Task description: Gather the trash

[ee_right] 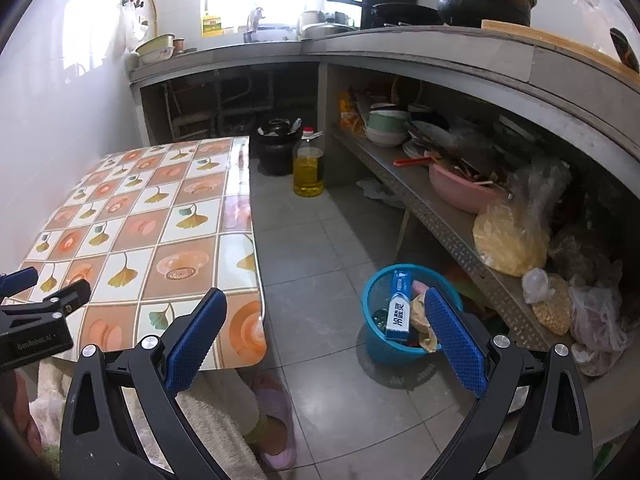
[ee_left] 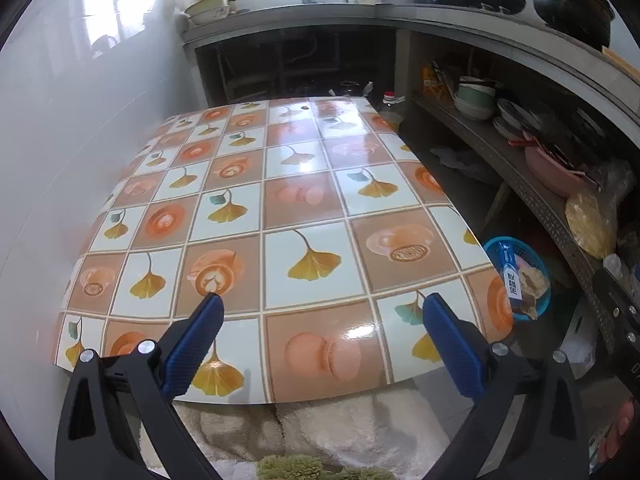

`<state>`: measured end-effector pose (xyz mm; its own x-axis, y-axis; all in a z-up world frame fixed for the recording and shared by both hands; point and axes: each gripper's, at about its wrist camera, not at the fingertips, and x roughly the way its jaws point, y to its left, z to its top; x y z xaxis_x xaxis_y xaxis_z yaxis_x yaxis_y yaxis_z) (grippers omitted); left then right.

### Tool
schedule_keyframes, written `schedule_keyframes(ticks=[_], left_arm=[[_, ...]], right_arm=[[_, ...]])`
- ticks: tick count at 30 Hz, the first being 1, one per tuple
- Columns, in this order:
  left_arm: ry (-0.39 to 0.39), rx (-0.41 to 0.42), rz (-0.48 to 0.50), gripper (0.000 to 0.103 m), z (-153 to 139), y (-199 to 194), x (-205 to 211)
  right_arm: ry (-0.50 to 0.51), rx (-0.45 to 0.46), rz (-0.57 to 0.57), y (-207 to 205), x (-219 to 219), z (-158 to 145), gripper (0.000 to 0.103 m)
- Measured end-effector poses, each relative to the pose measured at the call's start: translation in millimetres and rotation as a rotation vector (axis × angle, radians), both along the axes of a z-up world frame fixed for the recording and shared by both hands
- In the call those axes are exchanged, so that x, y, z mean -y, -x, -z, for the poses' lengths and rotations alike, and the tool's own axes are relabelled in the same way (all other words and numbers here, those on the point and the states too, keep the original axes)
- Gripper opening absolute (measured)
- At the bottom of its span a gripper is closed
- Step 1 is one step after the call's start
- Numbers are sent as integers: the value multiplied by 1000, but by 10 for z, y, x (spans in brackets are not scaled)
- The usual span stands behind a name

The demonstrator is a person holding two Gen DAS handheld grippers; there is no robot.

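Left gripper (ee_left: 322, 306) wide open, empty, over bare patterned table (ee_left: 304, 208); right gripper (ee_right: 326, 304) wide open, empty; right wrist view alone shows blue trash basket (ee_right: 374, 300) fully, holding toothpaste box (ee_right: 399, 306), on open floor (ee_right: 316, 248) right of table edge

A round blue plastic mesh basket (ee_right: 400, 344) stands upright on the grey tiled floor. Inside it, a blue-and-white cardboard box (ee_right: 400, 306) leans on end beside crumpled tan paper scraps (ee_right: 422, 320).
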<state>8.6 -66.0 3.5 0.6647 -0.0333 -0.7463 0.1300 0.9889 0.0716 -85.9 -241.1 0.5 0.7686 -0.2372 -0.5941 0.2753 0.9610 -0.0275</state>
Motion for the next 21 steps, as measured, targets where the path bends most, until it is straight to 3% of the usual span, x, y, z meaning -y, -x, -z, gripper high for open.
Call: schedule_keyframes(ticks=[21], left_arm=[[15,-8,-29,97,-6,-16,-98]], right_arm=[[24,7,19,22,80,-52,95]])
